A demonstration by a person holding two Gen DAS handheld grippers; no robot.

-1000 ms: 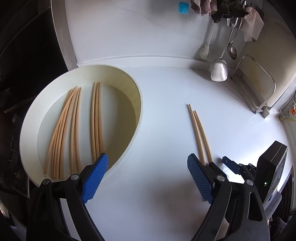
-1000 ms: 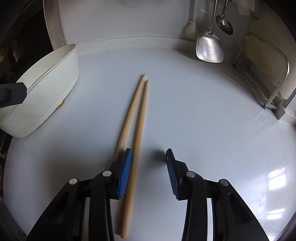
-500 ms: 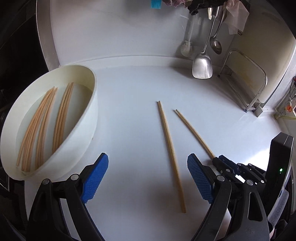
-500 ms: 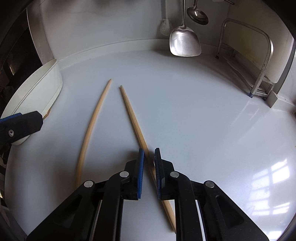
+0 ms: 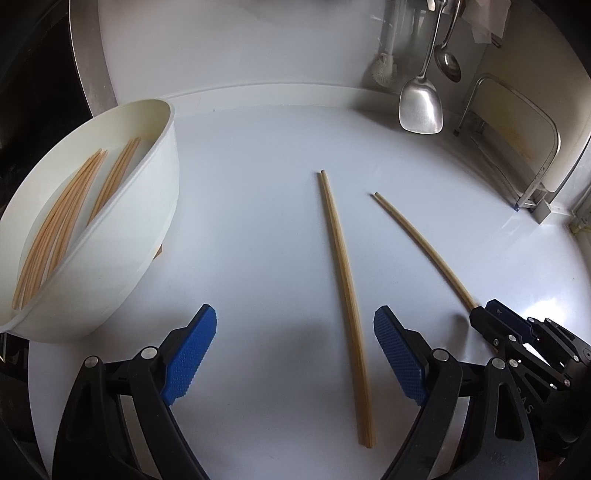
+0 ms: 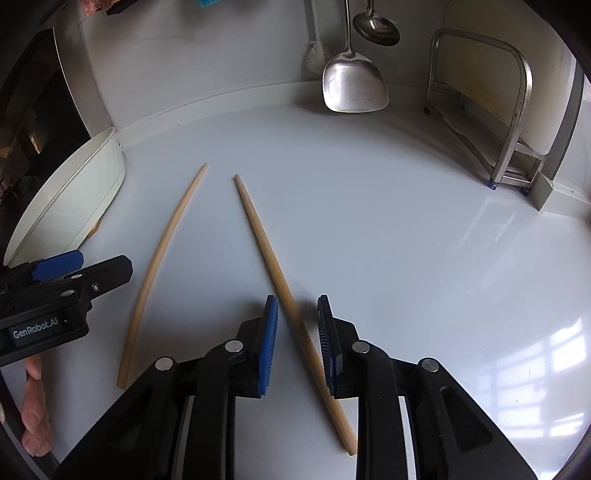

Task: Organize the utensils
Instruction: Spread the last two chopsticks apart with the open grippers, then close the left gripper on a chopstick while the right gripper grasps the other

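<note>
Two wooden chopsticks lie apart on the white counter. The left chopstick (image 5: 345,295) (image 6: 155,277) lies between my left gripper's (image 5: 291,354) wide-open blue pads, nearer the right one. The right chopstick (image 6: 280,284) (image 5: 421,243) runs between my right gripper's (image 6: 295,343) pads, which stand slightly apart on either side of it; it rests on the counter. A white bowl (image 5: 147,236) (image 6: 70,199) at the left holds several more chopsticks (image 5: 62,225).
A metal spatula (image 6: 354,85), a ladle (image 6: 376,26) and a white brush (image 5: 384,70) hang on the back wall. A metal rack (image 6: 513,110) stands at the right. The left gripper also shows in the right wrist view (image 6: 62,291), with a hand below it.
The right gripper closed around one chopstick, swung it away from the other, then its pads parted slightly. The left gripper moved right, away from the bowl, over the other chopstick.
</note>
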